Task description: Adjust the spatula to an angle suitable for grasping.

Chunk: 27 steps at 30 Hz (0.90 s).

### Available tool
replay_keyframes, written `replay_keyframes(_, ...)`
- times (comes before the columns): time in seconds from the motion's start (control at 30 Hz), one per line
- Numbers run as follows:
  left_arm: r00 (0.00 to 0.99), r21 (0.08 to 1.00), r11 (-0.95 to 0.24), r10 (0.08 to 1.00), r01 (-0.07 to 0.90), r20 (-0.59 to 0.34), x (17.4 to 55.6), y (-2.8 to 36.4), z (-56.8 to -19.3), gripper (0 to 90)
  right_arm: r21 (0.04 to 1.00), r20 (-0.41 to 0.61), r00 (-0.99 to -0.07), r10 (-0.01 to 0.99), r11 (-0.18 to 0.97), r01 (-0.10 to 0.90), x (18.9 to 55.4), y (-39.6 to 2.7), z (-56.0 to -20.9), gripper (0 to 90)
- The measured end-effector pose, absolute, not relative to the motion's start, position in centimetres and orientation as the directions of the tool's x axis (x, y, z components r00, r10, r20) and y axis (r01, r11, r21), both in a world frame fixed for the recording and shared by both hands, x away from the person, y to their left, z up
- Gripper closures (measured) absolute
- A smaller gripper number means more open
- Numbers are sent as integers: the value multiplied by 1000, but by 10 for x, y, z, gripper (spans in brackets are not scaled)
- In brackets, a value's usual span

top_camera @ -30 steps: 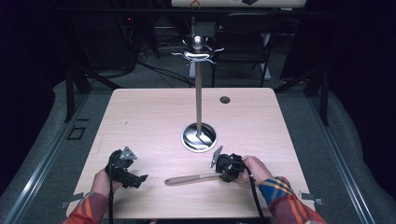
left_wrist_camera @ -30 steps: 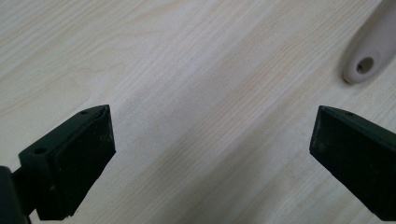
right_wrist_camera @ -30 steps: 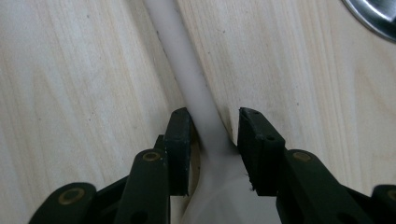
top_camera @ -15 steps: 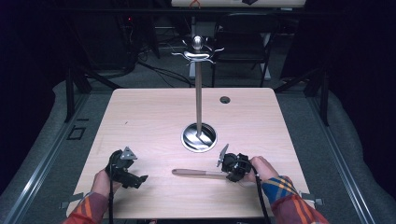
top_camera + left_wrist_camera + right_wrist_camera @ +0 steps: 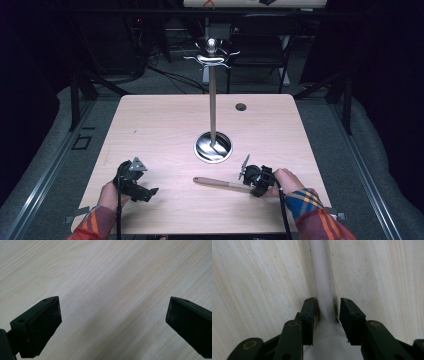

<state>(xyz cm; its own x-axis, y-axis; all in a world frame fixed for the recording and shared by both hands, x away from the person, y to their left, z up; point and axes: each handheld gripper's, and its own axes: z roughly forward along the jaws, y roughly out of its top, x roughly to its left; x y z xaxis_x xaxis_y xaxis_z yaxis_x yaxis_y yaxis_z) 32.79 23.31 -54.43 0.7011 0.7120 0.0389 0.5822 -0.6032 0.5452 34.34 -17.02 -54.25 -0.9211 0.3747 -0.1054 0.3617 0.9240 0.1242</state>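
The right tongs (image 5: 327, 301) had just been easing open. Their pads now stood on either side of the spatula's (image 5: 220, 183) pale neck with a sliver of gap, so I judged it let go, not gripped. The spatula had swung from a slant to lie nearly level on the table's (image 5: 160, 125) near right part, set up for a fresh hold. The left tongs (image 5: 114, 300) gaped wide over bare wood. I counted one spatula, one hook stand (image 5: 212, 115) and two tongs.

Pale wood table (image 5: 165, 130), plaid sleeves (image 5: 312, 210)
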Motion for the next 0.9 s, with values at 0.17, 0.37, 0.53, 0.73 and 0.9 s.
replay_keyframes(0.17, 701, 541, -605, 713, 584, 40, 328, 233, -545, 0, 131, -130, -924, 360, 930, 344, 343, -165, -540, 642)
replay_keyframes(0.37, 697, 540, -602, 716, 588, 40, 329, 236, -546, 0, 130, -128, -930, 344, 936, 328, 345, -158, -541, 692)
replay_keyframes(0.53, 702, 534, -610, 711, 586, 42, 328, 235, -546, 0, 118, -124, -931, 343, 937, 329, 346, -153, -545, 732)
replay_keyframes(0.73, 695, 547, -599, 718, 585, 43, 327, 234, -544, 0, 101, -208, -928, 308, 951, 292, 339, -148, -546, 781)
replay_keyframes(0.9, 701, 546, -605, 712, 579, 45, 328, 234, -543, 0, 120, -205, -924, 321, 946, 302, 339, -150, -543, 781)
